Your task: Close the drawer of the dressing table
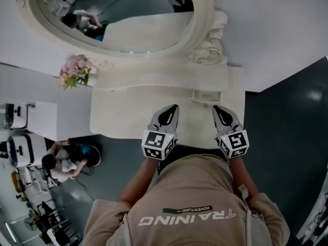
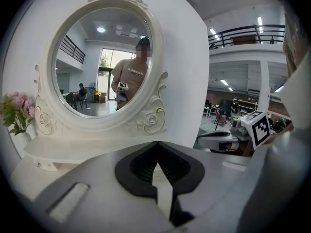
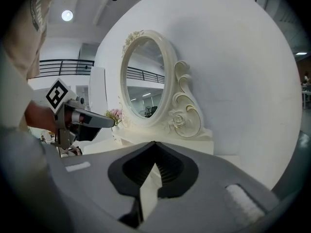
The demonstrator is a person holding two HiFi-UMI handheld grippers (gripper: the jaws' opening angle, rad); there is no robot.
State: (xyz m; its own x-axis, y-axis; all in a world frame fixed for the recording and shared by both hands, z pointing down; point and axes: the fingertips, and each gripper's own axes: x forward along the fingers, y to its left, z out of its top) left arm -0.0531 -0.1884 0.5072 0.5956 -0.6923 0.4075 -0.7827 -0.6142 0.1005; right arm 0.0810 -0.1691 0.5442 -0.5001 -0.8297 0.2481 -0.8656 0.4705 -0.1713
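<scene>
The person's beige shirt (image 1: pixel 195 204) fills the head view at 6 o'clock, and just past it two arms hold the claws out side by side over the near part of the cream surface (image 1: pixel 128 117). The left claw (image 1: pixel 173 108) (image 2: pixel 156 143) is pressed tip to tip with nothing in it, only the surface showing behind its ribbed pads. The right claw (image 1: pixel 216 108) (image 3: pixel 154 143) is likewise closed and empty. The two are near each other but apart, both pointing toward 12 o'clock. The drawer cannot be made out in any view: the surface's near edge at 6 o'clock is covered by the marker cubes (image 1: pixel 159 144) and the shirt, with only a dark strip between them. At 12 o'clock an oval mirror (image 1: pixel 128 14) (image 2: pixel 102 57) in a carved frame stands on a low raised shelf (image 1: pixel 154 81). In the left gripper view it reflects the person, whose face is blurred. Pink flowers (image 1: pixel 74 72) (image 2: pixel 14 111) sit at 10 o'clock beside the frame, and what holds them cannot be told. A white wall (image 1: pixel 266 29) backs the mirror. Dark floor (image 1: pixel 287 137) lies at 3 o'clock, and people (image 1: pixel 59 163) crouch among equipment at 8 o'clock, well apart from the surface. The wide-angle lens bends and crops the edges of both gripper views.
</scene>
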